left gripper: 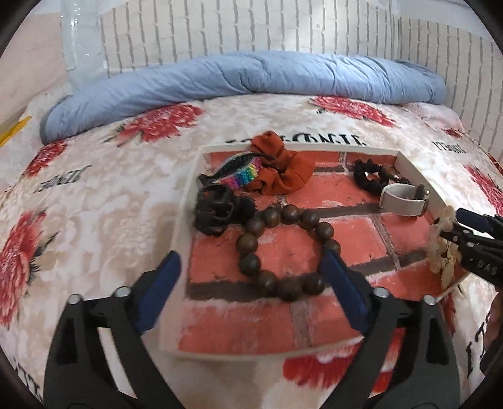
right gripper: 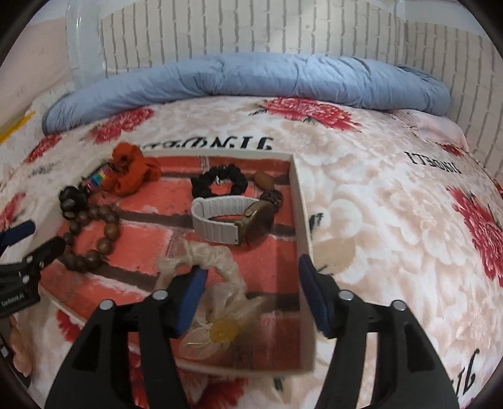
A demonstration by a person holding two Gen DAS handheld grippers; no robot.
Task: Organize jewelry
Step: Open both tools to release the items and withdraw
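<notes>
A white tray [left gripper: 411,170] with a brick-pattern floor lies on the bed. It holds a wooden bead bracelet [left gripper: 250,264], a black claw clip [left gripper: 217,207], a rainbow fish clip [left gripper: 242,170], an orange scrunchie [left gripper: 283,170], a black scrunchie [right gripper: 235,179] and a white-strapped watch [right gripper: 220,217]. My left gripper [left gripper: 251,261] stands open over the bracelet, its right finger overlapping the beads without gripping them. My right gripper [right gripper: 251,272] is open too. A cream scrunchie with a daisy [right gripper: 226,327] hangs around its left finger, over the tray's near right corner.
The bed is covered by a cream blanket with red flowers [left gripper: 94,195]. A rolled blue quilt [left gripper: 251,75] lies along the far edge below a white brick-pattern wall [left gripper: 251,28]. A hand [right gripper: 19,346] shows at the lower left of the right wrist view.
</notes>
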